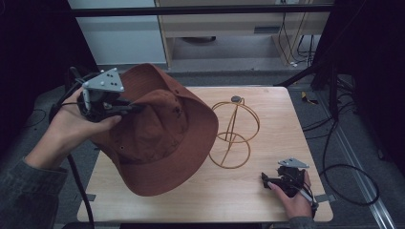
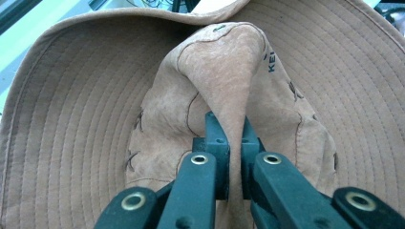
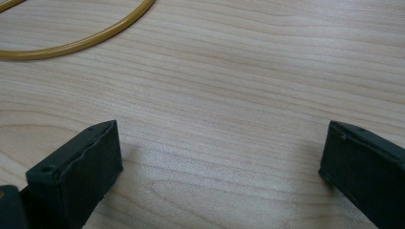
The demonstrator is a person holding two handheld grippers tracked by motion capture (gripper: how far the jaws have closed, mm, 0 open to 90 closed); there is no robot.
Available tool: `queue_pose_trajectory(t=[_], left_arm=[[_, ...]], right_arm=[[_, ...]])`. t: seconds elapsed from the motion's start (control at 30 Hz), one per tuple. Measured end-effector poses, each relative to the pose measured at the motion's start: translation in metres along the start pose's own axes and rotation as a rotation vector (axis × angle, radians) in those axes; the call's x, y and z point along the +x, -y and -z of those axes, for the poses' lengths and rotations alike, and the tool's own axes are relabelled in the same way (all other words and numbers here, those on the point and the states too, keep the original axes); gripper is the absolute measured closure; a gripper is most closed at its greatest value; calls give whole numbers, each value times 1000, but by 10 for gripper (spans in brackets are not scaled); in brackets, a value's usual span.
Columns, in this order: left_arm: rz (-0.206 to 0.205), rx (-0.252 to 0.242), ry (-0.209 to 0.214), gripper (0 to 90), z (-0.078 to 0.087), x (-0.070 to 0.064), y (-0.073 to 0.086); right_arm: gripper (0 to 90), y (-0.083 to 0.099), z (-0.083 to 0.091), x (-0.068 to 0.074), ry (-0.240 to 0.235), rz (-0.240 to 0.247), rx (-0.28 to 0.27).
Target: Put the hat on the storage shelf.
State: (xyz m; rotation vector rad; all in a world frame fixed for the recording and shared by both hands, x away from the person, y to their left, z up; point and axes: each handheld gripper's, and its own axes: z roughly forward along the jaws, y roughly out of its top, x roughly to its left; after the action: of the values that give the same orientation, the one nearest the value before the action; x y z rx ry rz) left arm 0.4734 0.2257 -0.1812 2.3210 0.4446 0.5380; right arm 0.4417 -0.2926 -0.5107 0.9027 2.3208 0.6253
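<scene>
In the high view, the left gripper (image 1: 125, 109) is held up at the left side of the table (image 1: 267, 200). Its jaws pinch the crown of a brown hat (image 1: 162, 138). The hat hangs tilted, with the wide brim down toward the table and the crown turned to the left hand (image 1: 71, 126). The lower brim seems to reach the table near the front edge, but I cannot tell whether it touches. Just right of the hat stands a yellow wire stand (image 1: 234, 131), upright, with a round base ring and a dark knob on top. The hat's brim covers a small part of the stand on its left. The right gripper (image 1: 268, 181) lies low at the front right corner of the table, well apart from the hat.

In the left gripper view, the two jaws are pressed on a fold of the crown cloth (image 2: 229, 81). The stitched brim (image 2: 71, 124) spreads all around behind it.

In the right gripper view, the jaws are spread wide over bare wood (image 3: 229, 95). A curve of the stand's ring (image 3: 95, 38) is at the top left.
</scene>
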Motion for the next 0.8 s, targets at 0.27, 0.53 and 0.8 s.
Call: queue_pose_trajectory(t=[0.27,0.53,0.8], left_arm=[[-27,-6,16,887,-17,2,-36],[-49,7,29,887,-39,0,-66],[-64,23,29,887,-57,0,-92]], right_arm=[[5,0,0,0,-2,-2,1],[5,0,0,0,1,1,0],[6,0,0,1,-3,-6,0]])
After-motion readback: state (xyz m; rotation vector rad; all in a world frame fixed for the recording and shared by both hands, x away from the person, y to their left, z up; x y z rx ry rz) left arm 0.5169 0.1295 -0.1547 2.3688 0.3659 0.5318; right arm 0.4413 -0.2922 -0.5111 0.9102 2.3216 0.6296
